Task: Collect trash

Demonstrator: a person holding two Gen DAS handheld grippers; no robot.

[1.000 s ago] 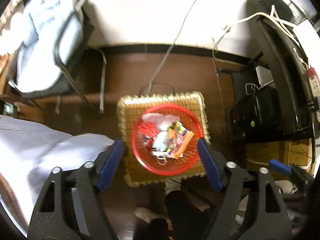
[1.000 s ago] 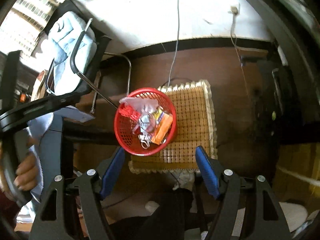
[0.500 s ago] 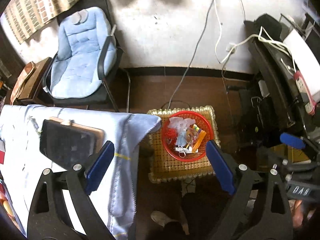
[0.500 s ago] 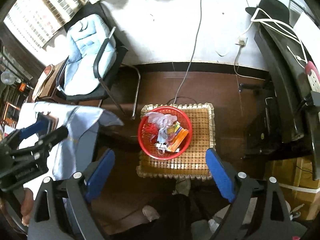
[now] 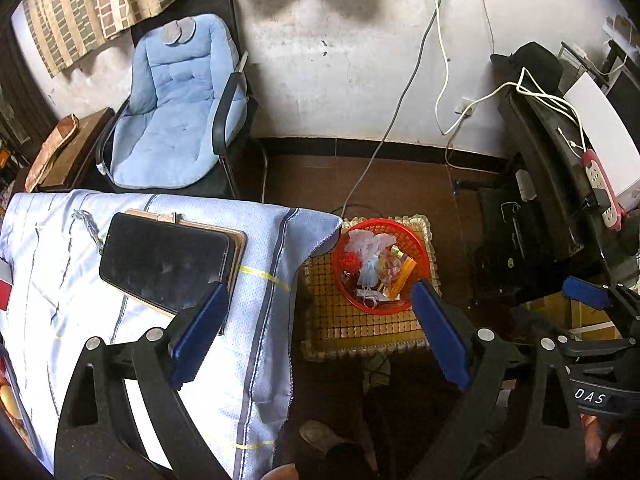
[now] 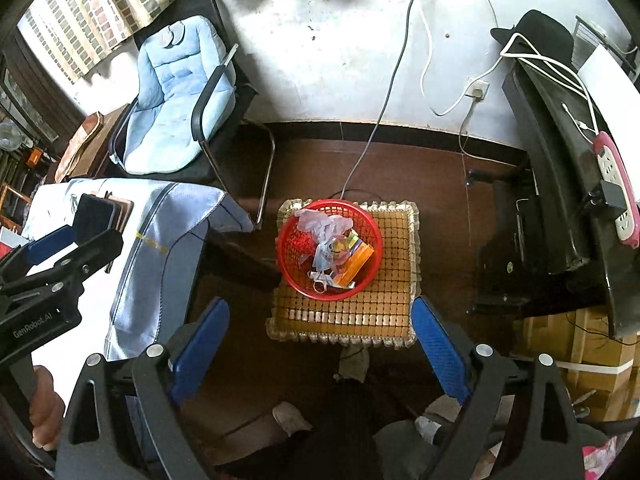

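A red mesh basket [image 5: 420, 252] [image 6: 290, 240] holds trash [image 5: 376, 266] [image 6: 332, 252]: crumpled plastic, a face mask, an orange wrapper. It sits on a bamboo-mat stool [image 5: 352, 320] [image 6: 392, 300] on the floor. My left gripper [image 5: 320, 332] hangs high above, open and empty, over the table's edge beside the basket. My right gripper [image 6: 320, 344] is open and empty too, high over the stool's near edge. The left gripper also shows at the left of the right wrist view [image 6: 60, 248].
A table under a blue cloth [image 5: 260, 280] carries a dark tablet [image 5: 160, 260] on a board. A blue-cushioned chair [image 5: 176, 112] stands by the wall. A black desk [image 5: 552, 168] with cables and a power strip [image 6: 616, 196] fills the right side. The person's shoe [image 6: 290, 416] is below.
Both grippers rose and drew back from the basket, which now looks smaller and farther. Both jaws opened wider. The table with the tablet came into the left view.
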